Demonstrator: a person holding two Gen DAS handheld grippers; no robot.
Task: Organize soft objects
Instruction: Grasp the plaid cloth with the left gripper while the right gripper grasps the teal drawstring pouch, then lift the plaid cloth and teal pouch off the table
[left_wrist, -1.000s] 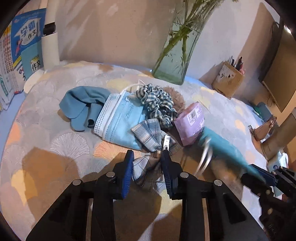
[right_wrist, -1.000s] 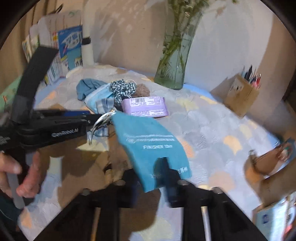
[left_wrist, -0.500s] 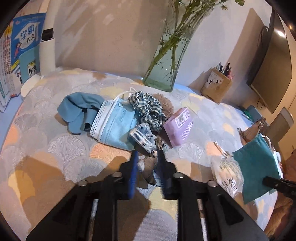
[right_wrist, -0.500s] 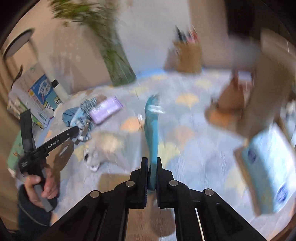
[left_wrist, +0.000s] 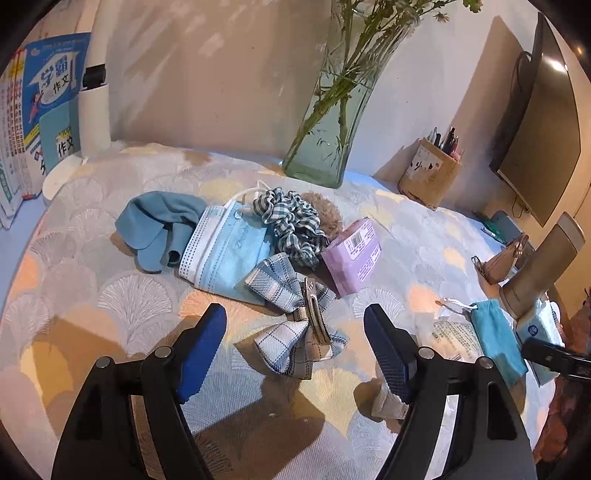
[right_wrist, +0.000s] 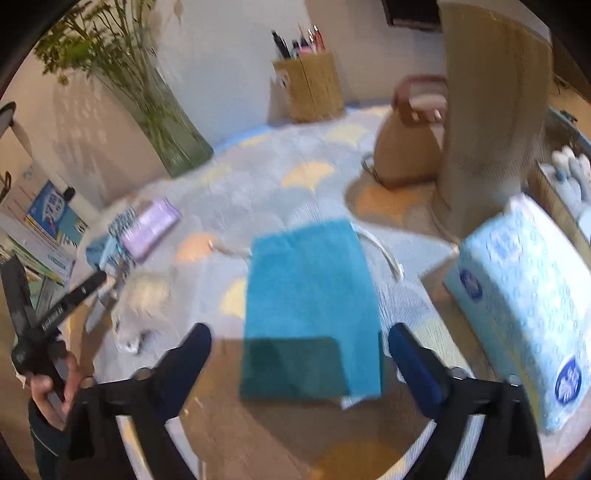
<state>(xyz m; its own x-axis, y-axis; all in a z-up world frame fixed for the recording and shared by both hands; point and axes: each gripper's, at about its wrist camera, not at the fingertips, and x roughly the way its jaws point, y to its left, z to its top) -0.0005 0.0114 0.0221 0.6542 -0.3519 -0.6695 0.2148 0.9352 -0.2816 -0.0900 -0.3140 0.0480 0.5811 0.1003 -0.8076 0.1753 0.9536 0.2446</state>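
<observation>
A teal drawstring pouch (right_wrist: 310, 314) lies flat on the patterned tablecloth (right_wrist: 258, 192), between the wide-apart fingers of my right gripper (right_wrist: 299, 350), whose jaws are opening and do not press it. The same pouch (left_wrist: 496, 339) shows at the right of the left wrist view. A plaid bow hair clip (left_wrist: 295, 328) rests on the cloth between the fingers of my left gripper (left_wrist: 295, 350), whose jaws are opening with no pad touching it. Behind it lie a blue face mask (left_wrist: 225, 254), a blue cloth (left_wrist: 159, 225), a checked scrunchie (left_wrist: 291, 218) and a purple packet (left_wrist: 352, 254).
A glass vase with stems (left_wrist: 332, 122) stands at the back, a pen holder (left_wrist: 430, 177) to its right. A tissue pack (right_wrist: 524, 310), a tan cylinder (right_wrist: 487, 110) and a brown purse (right_wrist: 410, 147) crowd the right side. Books (left_wrist: 37, 110) line the left edge.
Both grippers have opened. The right one carried the teal pouch to the right, rolled, and let it go flat on the cloth. The left one released the plaid bow.
</observation>
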